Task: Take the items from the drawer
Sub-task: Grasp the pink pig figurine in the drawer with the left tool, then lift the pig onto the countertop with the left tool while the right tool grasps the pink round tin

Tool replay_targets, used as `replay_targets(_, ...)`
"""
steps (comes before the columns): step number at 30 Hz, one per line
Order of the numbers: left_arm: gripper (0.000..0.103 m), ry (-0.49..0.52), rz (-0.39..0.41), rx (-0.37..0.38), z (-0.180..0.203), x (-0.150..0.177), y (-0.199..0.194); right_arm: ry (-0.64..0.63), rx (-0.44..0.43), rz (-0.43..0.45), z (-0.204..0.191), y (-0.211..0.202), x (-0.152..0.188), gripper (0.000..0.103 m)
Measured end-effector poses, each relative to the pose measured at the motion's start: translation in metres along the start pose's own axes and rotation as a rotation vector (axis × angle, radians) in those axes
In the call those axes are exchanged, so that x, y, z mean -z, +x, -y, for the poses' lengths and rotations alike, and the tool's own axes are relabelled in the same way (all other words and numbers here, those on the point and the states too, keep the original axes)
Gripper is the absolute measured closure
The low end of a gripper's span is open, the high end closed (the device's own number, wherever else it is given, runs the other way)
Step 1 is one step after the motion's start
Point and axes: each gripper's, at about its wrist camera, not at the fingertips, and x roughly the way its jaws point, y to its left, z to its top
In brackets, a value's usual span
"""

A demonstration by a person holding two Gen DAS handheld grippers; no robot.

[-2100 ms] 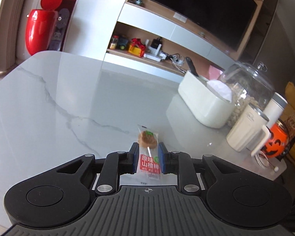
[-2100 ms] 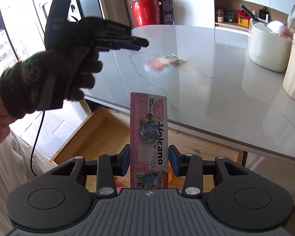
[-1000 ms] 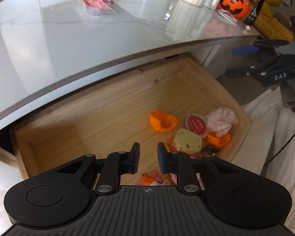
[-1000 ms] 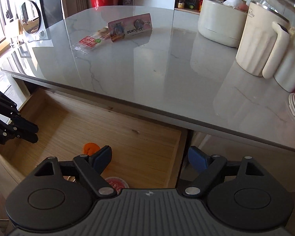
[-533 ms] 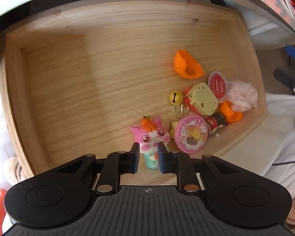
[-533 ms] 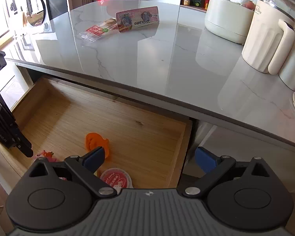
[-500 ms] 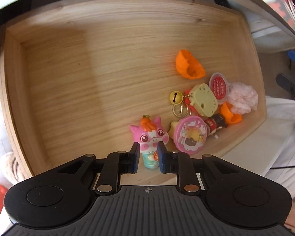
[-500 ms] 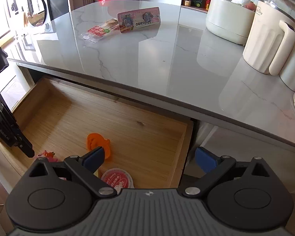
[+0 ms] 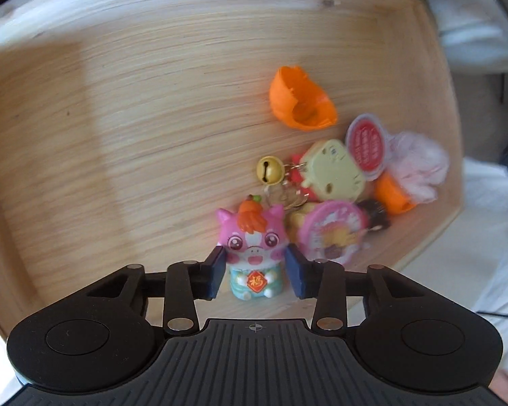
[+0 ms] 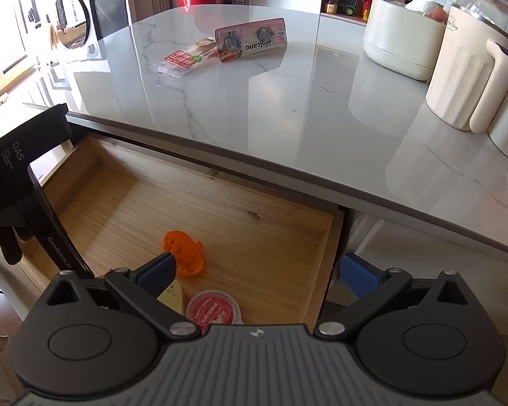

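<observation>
At the bottom centre of the left wrist view, the left claw (image 9: pixel 257 275) points down into the wooden drawer (image 9: pixel 118 135). Its jaws have just been opening, and they now stand on either side of a pink cat toy (image 9: pixel 252 253) without pressing on it; a thin gap shows on each side. Just right of the toy lies a round pink case (image 9: pixel 332 231), blurred, so its print cannot be read. Farther up the frame come a gold bell (image 9: pixel 268 169), a pale yellow toy (image 9: pixel 333 171), a red-lidded cup (image 9: pixel 365 145) and a fluffy pink ball (image 9: pixel 420 165) against the right wall. An orange shell (image 9: pixel 299 99) sits apart, above them.

In the right wrist view, the right claw (image 10: pixel 255 270) hangs over the drawer's near right corner, jaws just opened as wide as they go, with nothing between them. Below it lie the red-lidded cup (image 10: pixel 215 308) and the orange shell (image 10: pixel 184 250). Beyond the drawer the grey marble desk (image 10: pixel 288 118) carries a red snack packet (image 10: pixel 183 59) and a pink card pack (image 10: pixel 250 39) in the upper centre, touching. A cream jug (image 10: pixel 464 77) stands at the right.
</observation>
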Motion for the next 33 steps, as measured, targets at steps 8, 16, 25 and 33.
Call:
replay_targets(8, 0.053, 0.057, -0.023, -0.002, 0.009, -0.004, 0.012, 0.029, 0.009, 0.002, 0.006, 0.001, -0.001, 0.000)
replay_targets(16, 0.058, 0.054, 0.147, 0.052, -0.006, 0.028, -0.035, 0.139, 0.005, -0.029, 0.024, 0.009, -0.005, 0.000)
replay_targets(25, 0.058, -0.053, 0.481, 0.004, -0.039, 0.067, -0.096, 0.188, -0.132, -0.284, -0.008, 0.044, -0.014, 0.000)
replay_targets(33, 0.058, 0.075, 0.498, -0.017, -0.020, 0.081, -0.098, 0.202, -0.184, -0.648, -0.081, 0.110, -0.027, 0.002)
